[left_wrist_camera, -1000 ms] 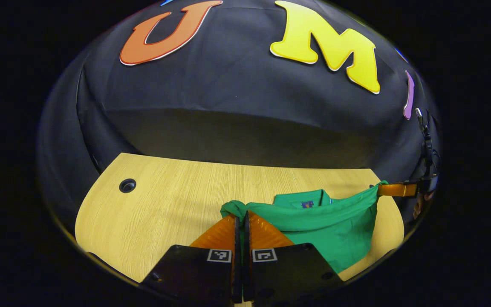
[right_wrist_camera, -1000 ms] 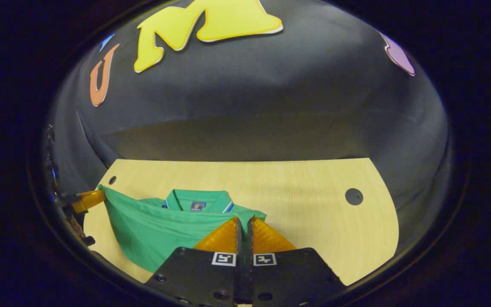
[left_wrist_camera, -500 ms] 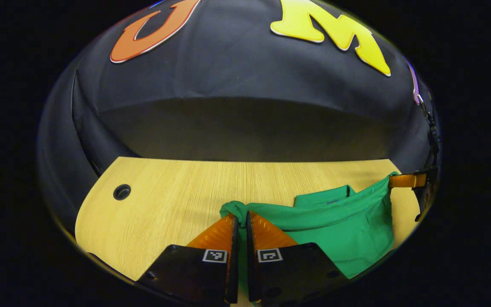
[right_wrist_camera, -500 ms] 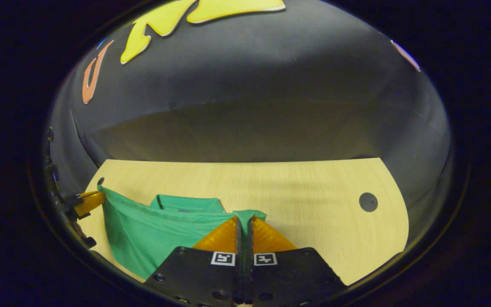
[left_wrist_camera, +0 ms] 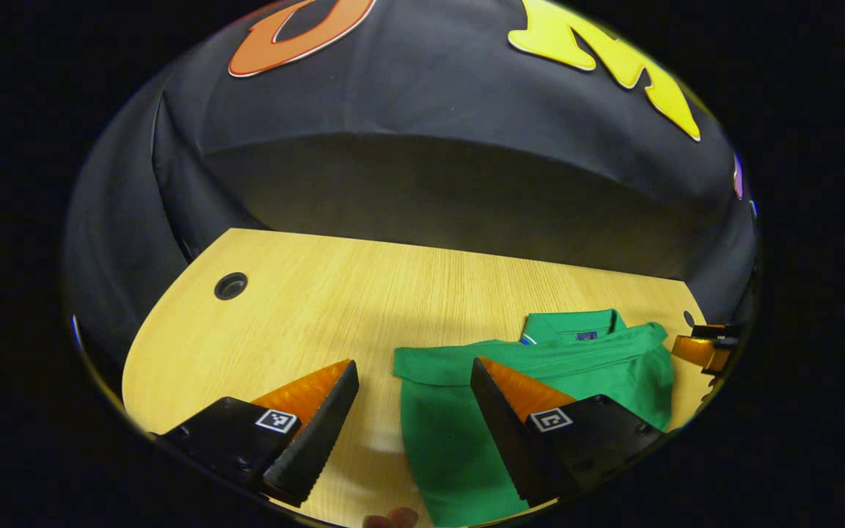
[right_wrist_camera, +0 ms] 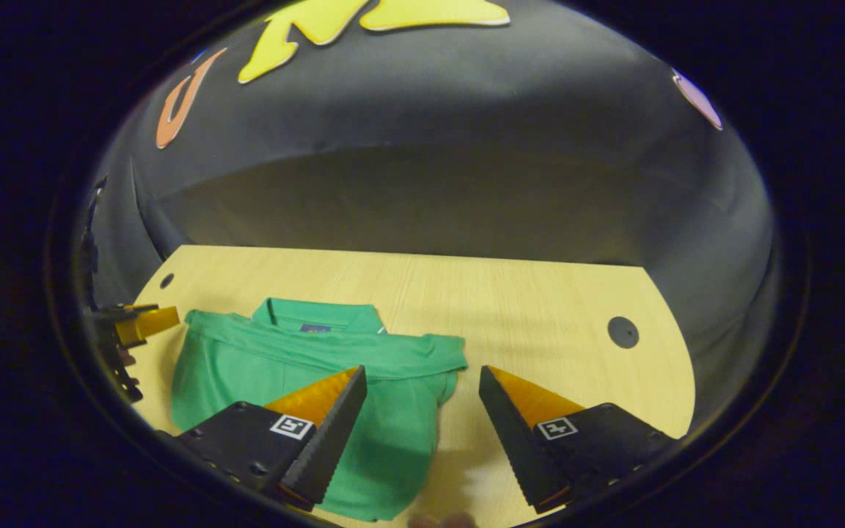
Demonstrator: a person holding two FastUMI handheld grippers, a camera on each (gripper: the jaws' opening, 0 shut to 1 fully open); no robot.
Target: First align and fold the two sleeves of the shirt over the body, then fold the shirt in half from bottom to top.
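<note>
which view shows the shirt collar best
The right gripper view: the collar sits clear above the folded green shirt, nothing covering it. In the left gripper view the collar is smaller, near the right edge.

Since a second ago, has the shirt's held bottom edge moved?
Yes. The shirt edge was pinched up off the table; now it lies flat just short of the collar, and both the left gripper and right gripper are open.

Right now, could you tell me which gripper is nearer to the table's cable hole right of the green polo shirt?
Right. The right gripper hangs open at the polo shirt's right edge, the cable hole off to its right; the left gripper at the shirt's opposite edge.
</note>
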